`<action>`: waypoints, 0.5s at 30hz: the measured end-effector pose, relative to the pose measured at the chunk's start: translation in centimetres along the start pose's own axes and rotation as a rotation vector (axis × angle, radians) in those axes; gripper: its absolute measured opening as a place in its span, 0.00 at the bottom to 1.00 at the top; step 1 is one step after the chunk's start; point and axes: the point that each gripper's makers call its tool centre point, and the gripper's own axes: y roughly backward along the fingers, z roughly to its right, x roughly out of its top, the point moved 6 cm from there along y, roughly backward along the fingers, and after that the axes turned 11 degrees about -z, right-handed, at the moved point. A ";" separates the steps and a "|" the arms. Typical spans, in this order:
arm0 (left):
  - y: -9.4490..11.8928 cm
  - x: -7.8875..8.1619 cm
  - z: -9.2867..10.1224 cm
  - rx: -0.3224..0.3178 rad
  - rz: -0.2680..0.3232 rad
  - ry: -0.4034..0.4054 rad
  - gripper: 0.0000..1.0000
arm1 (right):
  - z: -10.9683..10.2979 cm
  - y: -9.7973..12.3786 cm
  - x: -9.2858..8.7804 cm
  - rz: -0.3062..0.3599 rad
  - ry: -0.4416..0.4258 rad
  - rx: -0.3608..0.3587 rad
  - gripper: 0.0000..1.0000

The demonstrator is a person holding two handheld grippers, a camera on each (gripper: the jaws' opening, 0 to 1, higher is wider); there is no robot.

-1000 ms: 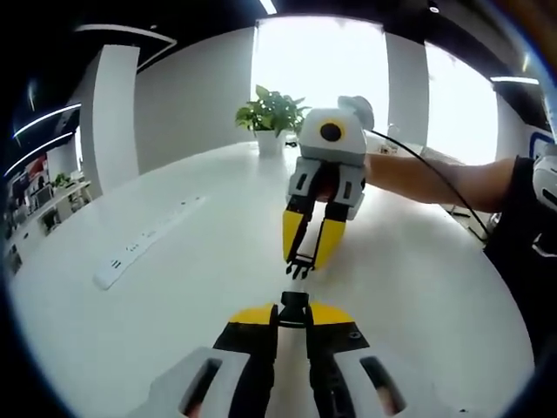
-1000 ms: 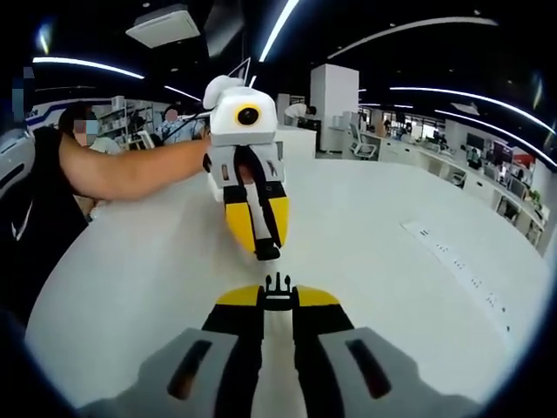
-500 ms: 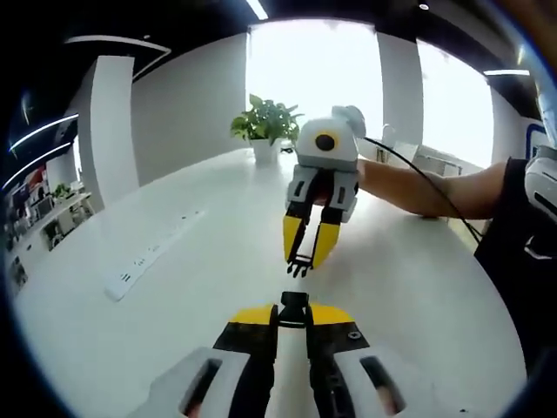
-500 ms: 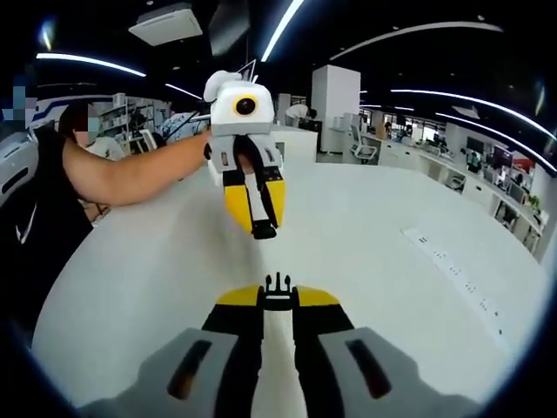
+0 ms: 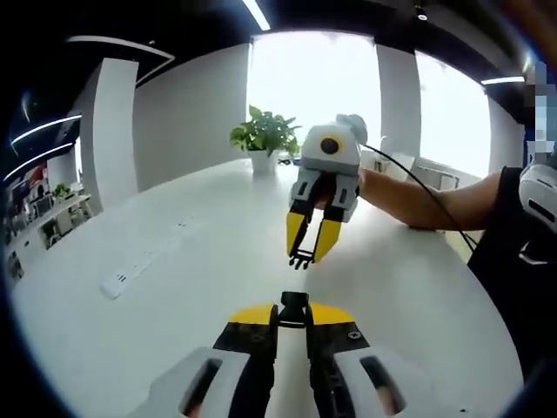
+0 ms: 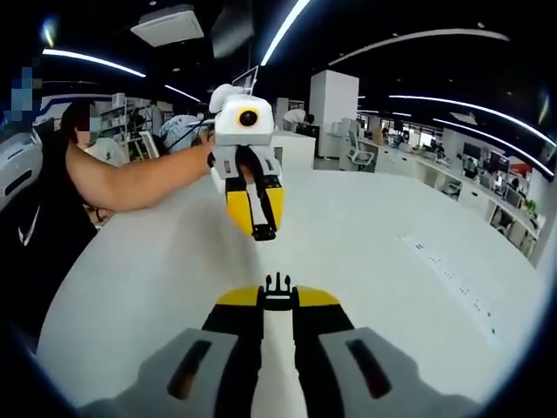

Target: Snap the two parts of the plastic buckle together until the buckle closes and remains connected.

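- Two buckle halves, apart, both held above the white table (image 5: 157,296), mid-surface.
- Left gripper (image 5: 294,306): fingers closed on the socket half (image 5: 294,303).
- Right gripper (image 6: 278,291): fingers closed on the pronged half (image 6: 278,284).
- Power strip (image 5: 139,266): toward one table edge.
- Potted plant (image 5: 264,137): at the far table edge.

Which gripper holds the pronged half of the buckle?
The right gripper: the pronged buckle half between its fingers ends in forked tips, while the socket buckle half in the left gripper ends blunt.
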 end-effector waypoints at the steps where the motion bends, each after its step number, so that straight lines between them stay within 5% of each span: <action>1: -0.2 -0.4 0.6 -0.007 -0.010 0.001 0.11 | -0.3 -0.1 -0.1 -0.002 0.002 0.004 0.11; 15: -0.9 -1.0 3.9 -0.050 -0.020 -0.022 0.11 | -1.0 -1.1 -0.4 -0.027 0.015 0.042 0.11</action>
